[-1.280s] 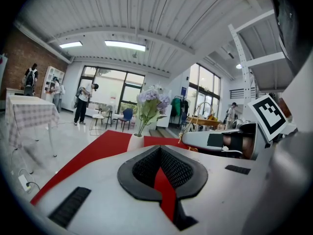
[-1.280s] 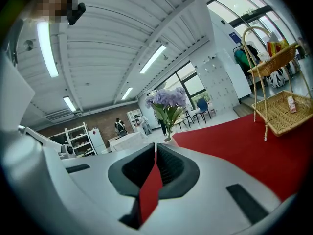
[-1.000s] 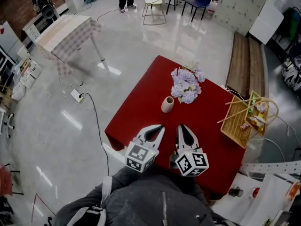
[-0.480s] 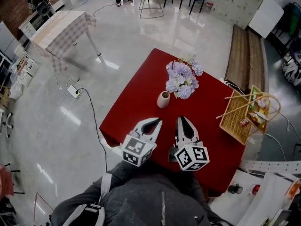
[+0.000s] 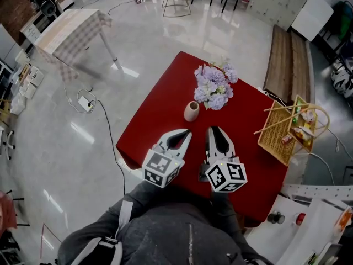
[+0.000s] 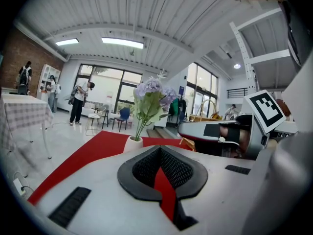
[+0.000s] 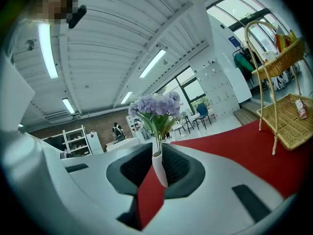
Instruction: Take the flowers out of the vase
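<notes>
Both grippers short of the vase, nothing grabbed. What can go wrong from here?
1. The flowers form a wide head over a small, narrow vase. Pulling them with the vase unheld would likely lift or topple it on the red table.
2. The left gripper and right gripper are both shut and empty. Going in without opening could knock the vase over.
</notes>
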A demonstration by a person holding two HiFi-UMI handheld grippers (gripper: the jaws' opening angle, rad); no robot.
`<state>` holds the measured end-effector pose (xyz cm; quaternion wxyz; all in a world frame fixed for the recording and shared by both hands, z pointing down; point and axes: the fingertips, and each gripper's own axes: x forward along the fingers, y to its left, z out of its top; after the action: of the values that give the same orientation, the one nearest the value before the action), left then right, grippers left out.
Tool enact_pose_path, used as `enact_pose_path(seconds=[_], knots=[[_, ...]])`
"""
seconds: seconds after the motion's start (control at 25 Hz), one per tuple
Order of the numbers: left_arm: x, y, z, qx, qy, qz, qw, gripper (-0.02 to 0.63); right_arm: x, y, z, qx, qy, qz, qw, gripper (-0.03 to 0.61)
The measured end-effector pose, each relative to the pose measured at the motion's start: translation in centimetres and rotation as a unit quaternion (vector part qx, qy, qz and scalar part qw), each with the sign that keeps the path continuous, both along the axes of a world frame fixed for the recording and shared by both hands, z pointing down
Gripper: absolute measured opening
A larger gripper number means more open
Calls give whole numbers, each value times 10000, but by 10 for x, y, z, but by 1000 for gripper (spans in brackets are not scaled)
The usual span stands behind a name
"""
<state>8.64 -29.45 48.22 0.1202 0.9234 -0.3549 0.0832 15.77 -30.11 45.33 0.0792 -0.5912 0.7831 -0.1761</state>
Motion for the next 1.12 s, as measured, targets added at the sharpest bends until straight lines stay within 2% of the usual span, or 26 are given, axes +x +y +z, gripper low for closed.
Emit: enact_pose_path(seconds=[0.08,0.2,0.32,0.84,1.12], knots=[[-1,-6,-2,22,1,-24,10000,8,-1,-7,-1,16,2,10,10000,33],[-3,-13,-5,48,-18,-37,10000,7,-3,-20,1,-29,-67,-41,10000,162],[-8,-20,-5,54,-46,-80,9999,8,-5,-34,3,5,-123,-67,9999,224],[-25,-35,13,-178,-102,-262,9994,8,-23,-80,31,-213,-450,-257,9984,232],[-32,-44,16,-253,-121,-286,9992,8,-26,-96,22,116,-403,-392,9984,232]])
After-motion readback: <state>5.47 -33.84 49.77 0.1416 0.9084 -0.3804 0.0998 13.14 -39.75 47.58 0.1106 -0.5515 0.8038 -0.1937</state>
